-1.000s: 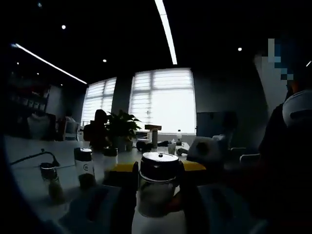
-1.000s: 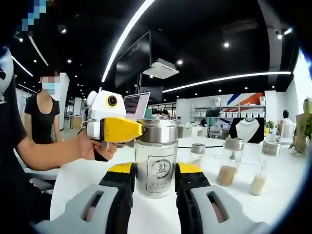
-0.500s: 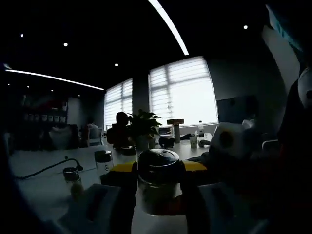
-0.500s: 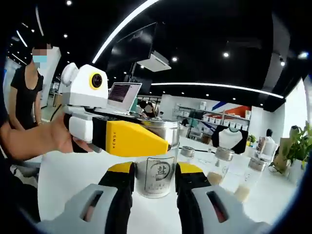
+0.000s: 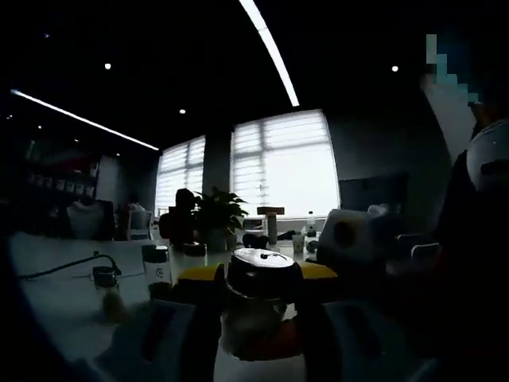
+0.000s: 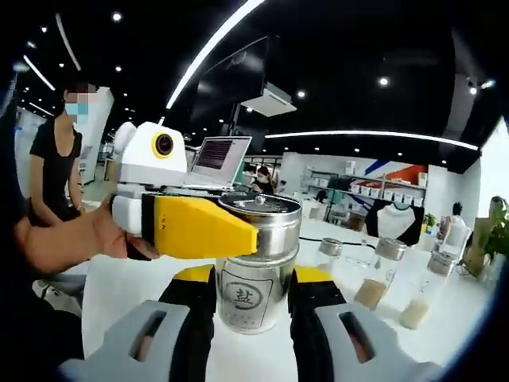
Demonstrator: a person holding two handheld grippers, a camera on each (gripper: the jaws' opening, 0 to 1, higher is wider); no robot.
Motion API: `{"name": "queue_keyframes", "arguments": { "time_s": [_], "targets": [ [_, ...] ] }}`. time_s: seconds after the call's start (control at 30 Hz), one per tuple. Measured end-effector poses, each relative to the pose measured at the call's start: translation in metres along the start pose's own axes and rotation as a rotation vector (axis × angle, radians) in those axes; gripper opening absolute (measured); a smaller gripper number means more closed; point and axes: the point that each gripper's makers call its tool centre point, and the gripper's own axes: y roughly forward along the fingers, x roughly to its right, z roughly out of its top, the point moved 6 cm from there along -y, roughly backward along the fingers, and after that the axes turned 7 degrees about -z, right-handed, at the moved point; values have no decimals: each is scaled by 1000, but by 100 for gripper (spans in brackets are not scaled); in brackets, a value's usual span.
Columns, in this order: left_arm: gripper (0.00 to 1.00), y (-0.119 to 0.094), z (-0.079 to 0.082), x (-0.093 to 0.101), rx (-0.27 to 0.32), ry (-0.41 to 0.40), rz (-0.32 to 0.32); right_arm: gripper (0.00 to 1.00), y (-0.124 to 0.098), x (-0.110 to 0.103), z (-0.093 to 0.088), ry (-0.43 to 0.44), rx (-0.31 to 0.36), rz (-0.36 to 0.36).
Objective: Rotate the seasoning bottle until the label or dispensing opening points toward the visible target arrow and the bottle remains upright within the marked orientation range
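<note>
The seasoning bottle (image 6: 253,286) is a glass jar with a steel lid (image 6: 259,226) and a round label bearing a black character, which faces me slightly left of centre. It leans a little, so the lid's top shows. My right gripper (image 6: 253,296) is shut on its glass body, a black jaw on each side. My left gripper (image 6: 199,228), held in a person's hand (image 6: 99,239), comes in from the left with a yellow jaw against the lid. In the dim left gripper view the dark lid (image 5: 263,272) sits between the yellow-tipped jaws of the left gripper (image 5: 259,275).
The bottle stands on a white table (image 6: 119,298). Three more jars (image 6: 380,270) stand to the right behind it, and two jars (image 5: 157,267) show to the left. A laptop (image 6: 219,157), a potted plant (image 5: 211,219) and a person in black (image 6: 54,171) are further back.
The label has turned from facing straight on to slightly left, and the bottle now leans so its lid top shows. The left gripper's yellow jaw has closed in along the lid.
</note>
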Motion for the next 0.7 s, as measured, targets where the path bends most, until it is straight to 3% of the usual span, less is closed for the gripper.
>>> {"name": "queue_keyframes", "arguments": {
  "time_s": [0.03,0.1,0.17,0.27,0.33,0.37,0.4,0.5,0.6,0.7],
  "targets": [
    [35,2,0,-1,-4,-2,62,33,1,3,-2,55,-6,-49],
    [35,4,-2,-3,-24,12,115,33,3,4,-5,110,-28,-110],
    [34,6,-4,-3,-28,14,125,34,3,3,-7,142,-48,-161],
    [34,5,-4,-7,-22,-26,127,34,3,1,-6,127,-36,-147],
    [33,-3,1,-9,-13,-11,101,35,5,1,-2,41,6,-73],
    [33,-4,3,-10,-1,-45,81,35,5,1,-1,19,18,-44],
    [32,-8,5,-13,11,-112,56,35,4,0,0,22,32,8],
    [32,-12,9,-15,28,-127,-12,35,1,-3,3,82,65,120],
    [32,-10,12,-7,31,-77,-94,36,0,-3,3,97,77,153],
    [32,-8,8,-8,17,-85,-98,35,0,-4,0,118,47,154]
  ]
}}
